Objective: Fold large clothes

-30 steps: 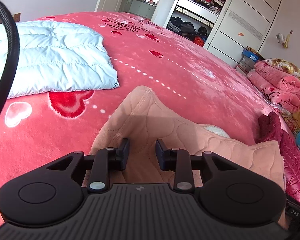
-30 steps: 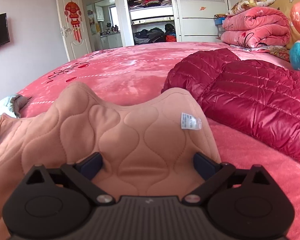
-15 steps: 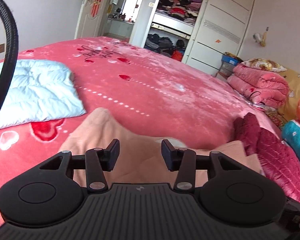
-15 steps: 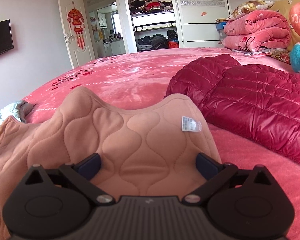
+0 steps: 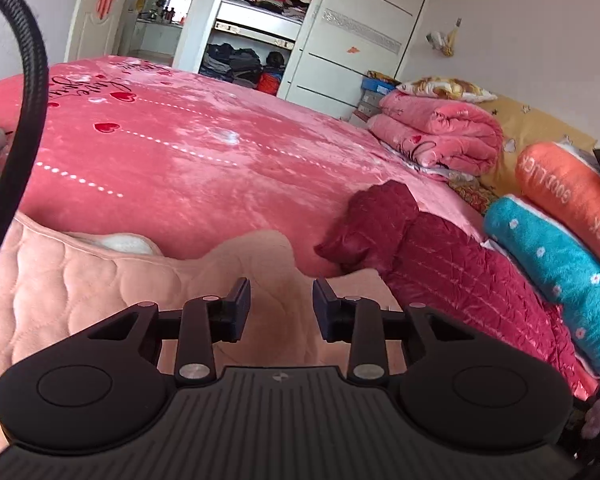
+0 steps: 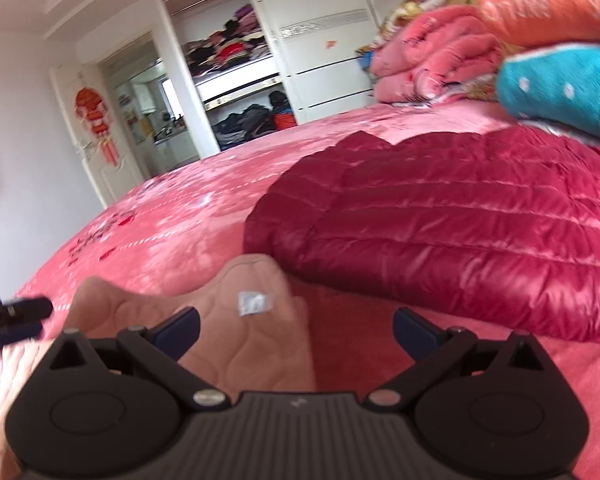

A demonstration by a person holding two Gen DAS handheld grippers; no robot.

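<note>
1. Quilted peach garment (image 5: 80, 280) is what the work concerns; it is spread low on the bed (image 5: 180, 152), directly under and ahead of both tools.
2. Left tool (image 5: 281, 304): its jaws are seen partly apart and are closing, with peach cloth below the gap, yet no pad is seen pressing on it, so nothing is judged to be gripped.
3. Right tool (image 6: 296, 326): its jaws are spread wide, and a lobe of the garment bearing a small white label (image 6: 254, 303) is seen between and beyond them, untouched by either pad as far as can be told; the view is blurred.
4. The left tool's fingers are glimpsed at the left edge of the right wrist view, just beside the garment's far lobe.
5. Handling is judged as follows: the cloth is soft, padded and limp, light for its bulk, and not slippery; it will sag and bunch wherever it is unsupported.
6. Hold is best taken at a stitched edge or corner, one tool at each end of the same edge, so that the fold can be carried over evenly.
7. A shiny dark red puffer jacket (image 6: 460, 232) is lying just beside the garment on the right, its edge close to the peach cloth; it could be dragged along.
8. Folded pink blankets (image 5: 440, 136) and bolsters are stacked at the bed's far right.
</note>
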